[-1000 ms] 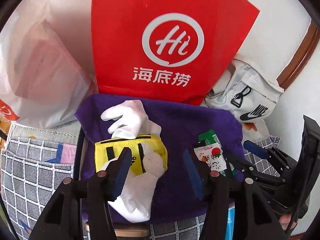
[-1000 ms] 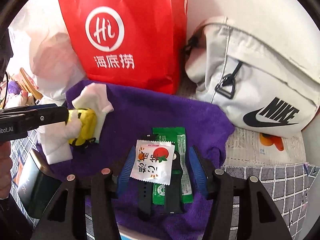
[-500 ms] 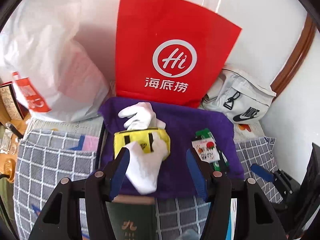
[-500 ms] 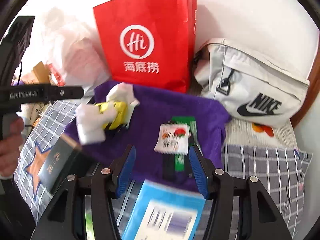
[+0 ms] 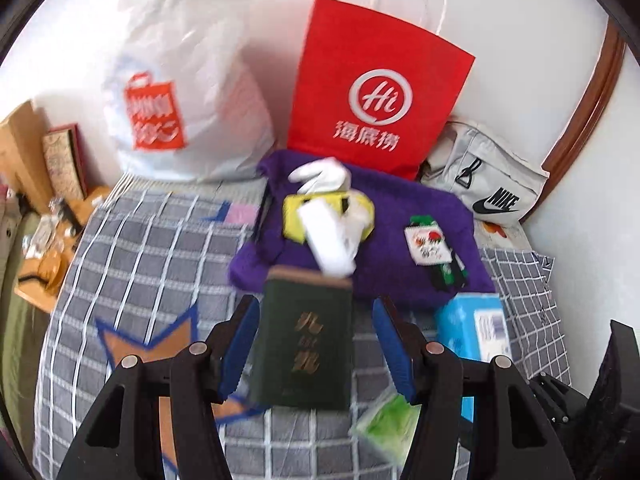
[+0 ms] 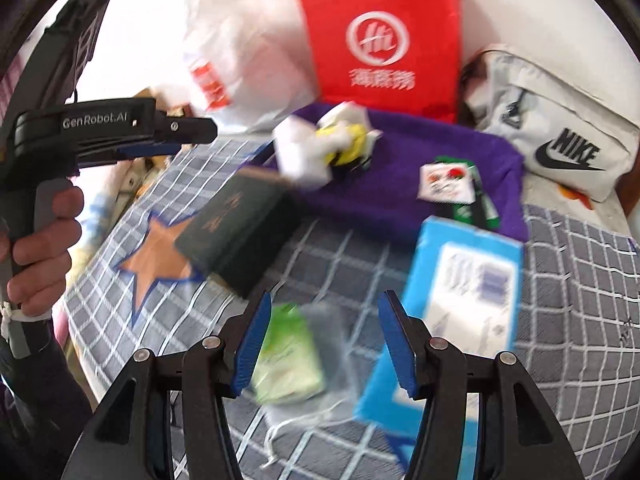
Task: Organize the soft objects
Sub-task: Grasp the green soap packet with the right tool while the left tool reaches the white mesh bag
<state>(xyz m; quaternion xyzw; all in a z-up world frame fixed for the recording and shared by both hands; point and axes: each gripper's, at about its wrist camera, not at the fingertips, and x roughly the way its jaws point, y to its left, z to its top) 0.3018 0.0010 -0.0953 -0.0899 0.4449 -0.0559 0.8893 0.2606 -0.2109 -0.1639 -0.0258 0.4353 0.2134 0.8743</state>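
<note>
A purple towel [image 5: 404, 216] [image 6: 432, 144] lies on the grey checked bedspread. On it rest white gloves with a yellow pouch [image 5: 326, 216] [image 6: 340, 146] and small snack packets [image 5: 426, 240] [image 6: 444, 182]. My left gripper [image 5: 316, 344] is open and empty, above a dark green book [image 5: 306, 336] [image 6: 236, 228]. My right gripper [image 6: 326, 344] is open and empty, above a green-and-clear packet [image 6: 290, 360] [image 5: 386, 420]. The left gripper also shows at the left of the right wrist view [image 6: 176, 136].
A red paper bag [image 5: 376, 88] [image 6: 384, 40], a white plastic bag [image 5: 180, 92] [image 6: 240, 52] and a white Nike bag [image 5: 484, 184] [image 6: 560, 136] stand against the wall. A blue box [image 5: 476, 328] [image 6: 452, 304] lies on the bedspread [image 5: 140, 264]. A wooden side table [image 5: 44, 248] is left.
Both grippers have pulled back and up from the purple towel. The book, blue box and green packet have come into view. Both stay open.
</note>
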